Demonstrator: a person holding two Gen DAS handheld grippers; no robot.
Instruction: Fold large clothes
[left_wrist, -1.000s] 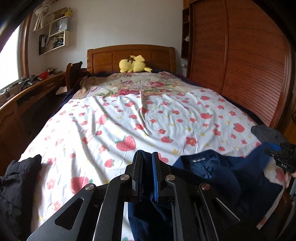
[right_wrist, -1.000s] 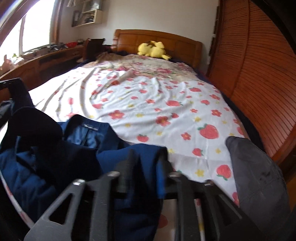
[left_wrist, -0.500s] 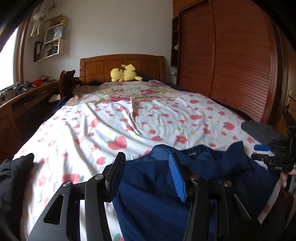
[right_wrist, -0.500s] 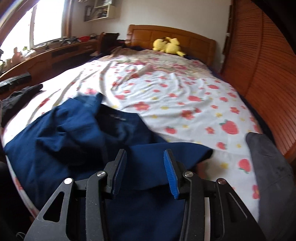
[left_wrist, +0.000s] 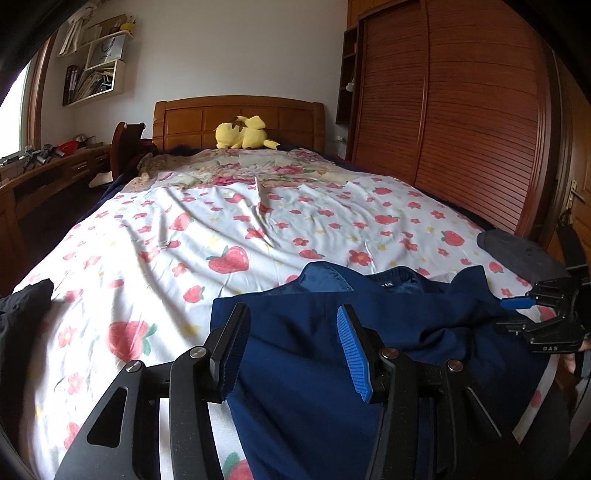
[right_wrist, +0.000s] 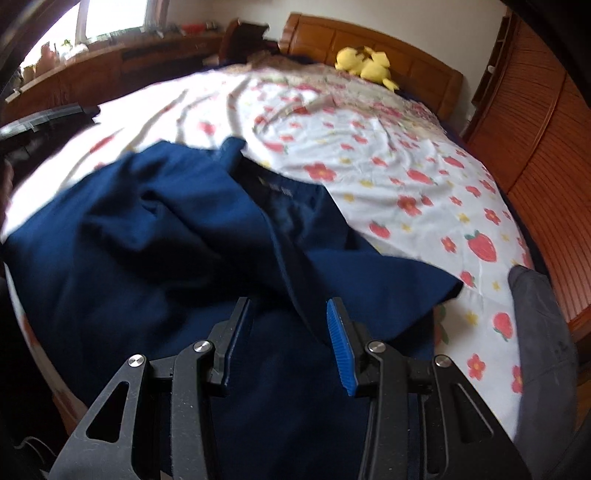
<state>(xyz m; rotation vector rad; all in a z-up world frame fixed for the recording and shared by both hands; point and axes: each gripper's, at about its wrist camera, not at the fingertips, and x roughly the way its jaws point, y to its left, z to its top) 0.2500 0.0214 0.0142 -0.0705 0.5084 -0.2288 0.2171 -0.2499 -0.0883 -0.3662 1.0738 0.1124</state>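
Note:
A large navy blue garment (left_wrist: 369, 332) lies spread on the near end of the bed, its collar with a white label toward the headboard; it also shows in the right wrist view (right_wrist: 177, 236). My left gripper (left_wrist: 291, 347) is open and empty above the garment's left part. My right gripper (right_wrist: 288, 339) is open and empty above its right part, and it also shows at the right edge of the left wrist view (left_wrist: 546, 317).
The bed has a strawberry-print sheet (left_wrist: 221, 229), a wooden headboard and a yellow plush toy (left_wrist: 243, 133). A dark grey garment (right_wrist: 543, 332) lies at the near right corner, a black garment (left_wrist: 18, 325) at the near left. A wooden wardrobe (left_wrist: 461, 110) stands to the right, a desk (left_wrist: 48, 166) to the left.
Both grippers were shut on the navy garment one second ago; they have opened and let it drop onto the bed, where it now lies spread out.

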